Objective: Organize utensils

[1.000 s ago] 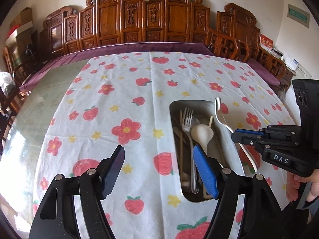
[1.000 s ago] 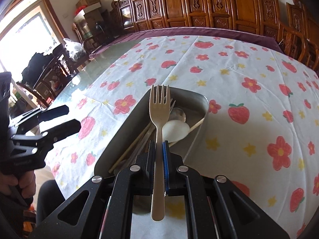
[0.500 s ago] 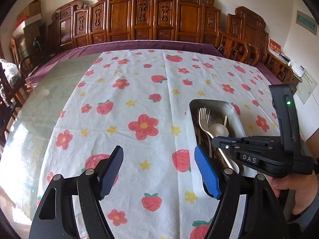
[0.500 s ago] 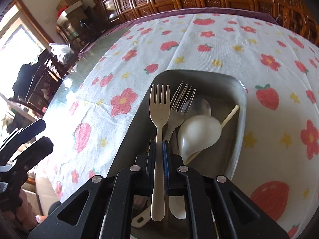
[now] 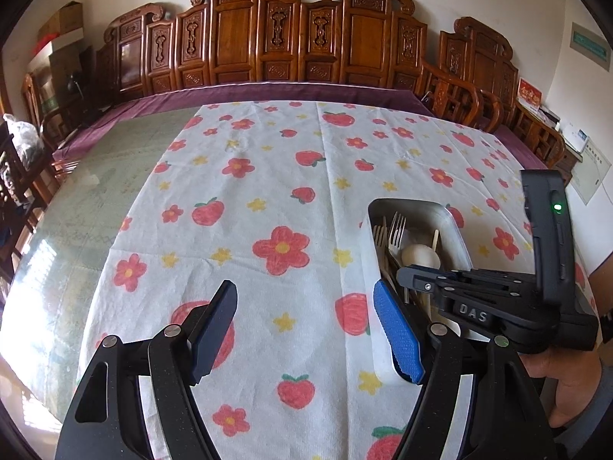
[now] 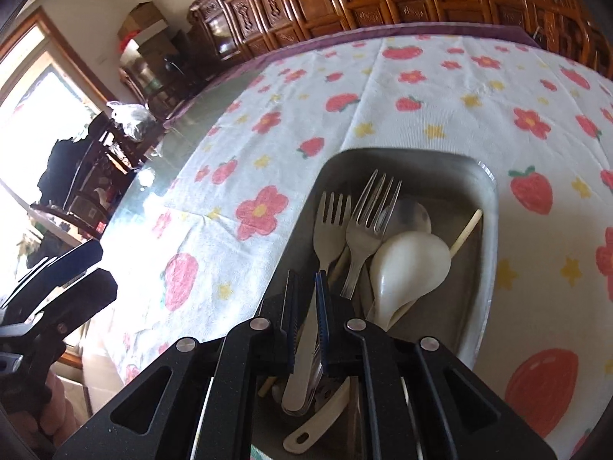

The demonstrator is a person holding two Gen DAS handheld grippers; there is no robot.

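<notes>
A pale beige plastic fork [image 6: 325,237] lies tines-forward in the metal tray [image 6: 486,237], beside a steel fork [image 6: 367,226] and a white spoon [image 6: 406,264]. The right hand-held gripper [image 6: 305,322] has its pads slightly parted around the handle. The left hand-held gripper [image 5: 306,329] hangs wide open over the flowered cloth [image 5: 268,191] on the counter.

A white tablecloth [image 5: 268,199] printed with red flowers, red strawberries and yellow stars is seen. A grey metal tray [image 6: 488,237] is shown with a cream fork [image 6: 325,237], a silver fork [image 6: 364,230] and a white spoon [image 6: 406,264]. The left tool [image 5: 306,329] is black, with one blue pad.
</notes>
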